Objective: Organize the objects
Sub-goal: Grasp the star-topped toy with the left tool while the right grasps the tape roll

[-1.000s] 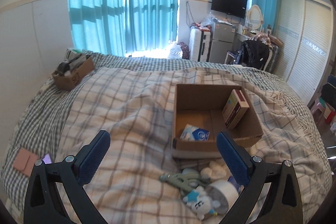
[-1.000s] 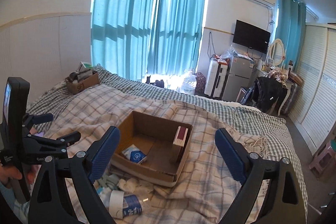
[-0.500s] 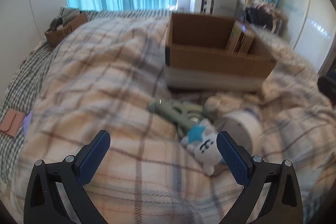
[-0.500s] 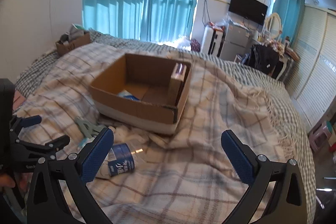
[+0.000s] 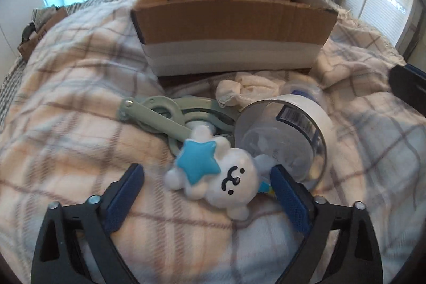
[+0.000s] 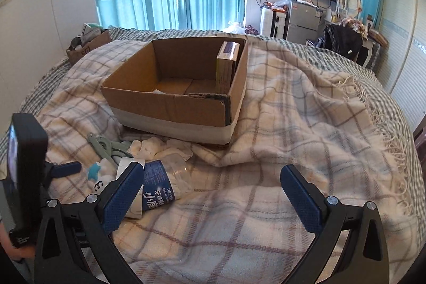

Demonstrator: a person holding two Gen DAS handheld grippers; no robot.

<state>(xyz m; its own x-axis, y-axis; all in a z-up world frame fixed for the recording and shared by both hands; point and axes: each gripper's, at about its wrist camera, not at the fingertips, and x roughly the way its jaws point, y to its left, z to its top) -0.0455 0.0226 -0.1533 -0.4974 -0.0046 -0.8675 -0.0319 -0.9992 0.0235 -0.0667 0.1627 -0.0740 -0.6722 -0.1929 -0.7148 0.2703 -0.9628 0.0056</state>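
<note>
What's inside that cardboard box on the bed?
In the cardboard box, a tall carton stands against the right wall, and a pale scrap shows just above the near wall. The rest of the visible floor is bare; the near wall hides the front strip.

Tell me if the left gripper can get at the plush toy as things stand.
Probably yes. The left gripper has its jaws open on either side of the plush toy, nothing between them; the tape roll crowds its right side.

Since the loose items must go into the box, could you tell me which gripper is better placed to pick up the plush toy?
Left. The left gripper is open with the plush toy between its fingers; the right gripper hangs open over bare blanket.
</note>
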